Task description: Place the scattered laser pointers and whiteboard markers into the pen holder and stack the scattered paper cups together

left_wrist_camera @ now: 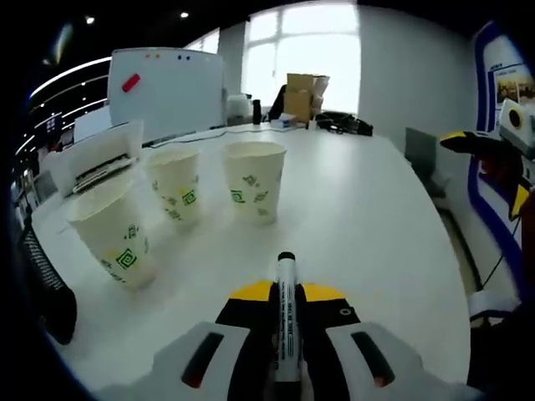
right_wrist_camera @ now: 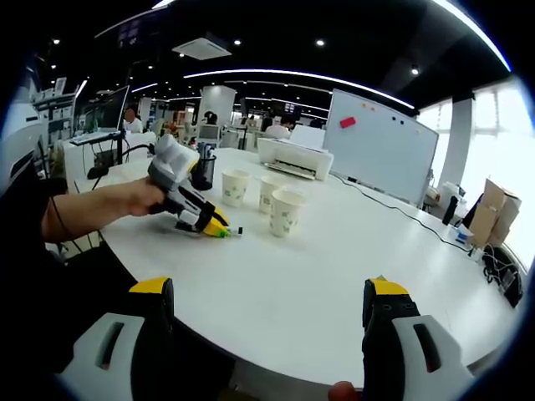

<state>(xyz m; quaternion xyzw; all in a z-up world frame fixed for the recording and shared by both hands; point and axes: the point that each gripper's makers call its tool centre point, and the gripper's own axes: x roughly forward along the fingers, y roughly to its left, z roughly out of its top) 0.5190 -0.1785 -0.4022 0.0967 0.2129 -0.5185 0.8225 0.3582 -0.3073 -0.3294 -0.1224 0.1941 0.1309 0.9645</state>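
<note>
— Cups first: how many, and anything in them?

— Three paper cups [left_wrist_camera: 253, 178] stand upright on the white table [left_wrist_camera: 368, 234], in a loose row, apart from one another and not stacked. They are off-white tapered cones with small green square prints. In the left gripper view the rims face away, so I cannot tell whether anything lies inside.

— And the pen holder?

— A dark mesh-looking cup, probably the pen holder [right_wrist_camera: 203, 170], stands behind the left gripper [right_wrist_camera: 224, 231] in the right gripper view; it is too small there to read its contents.

— Markers?

— One whiteboard marker [left_wrist_camera: 286, 317], a slim white barrel with a black cap and printed lettering. It lies lengthwise between the left gripper's jaws, cap pointing forward toward the cups, and the jaws are closed tight on it, low over the table.

— The other claw?

— The right gripper [right_wrist_camera: 267, 313] holds nothing; its yellow-tipped black jaws stand wide apart over the table's near edge.

— Anything else about?

— A white printer [right_wrist_camera: 294, 156] and a whiteboard [right_wrist_camera: 380, 142] with a red eraser on it stand beyond the cups, and cardboard boxes [left_wrist_camera: 303, 96] sit at the far end by the window.
</note>
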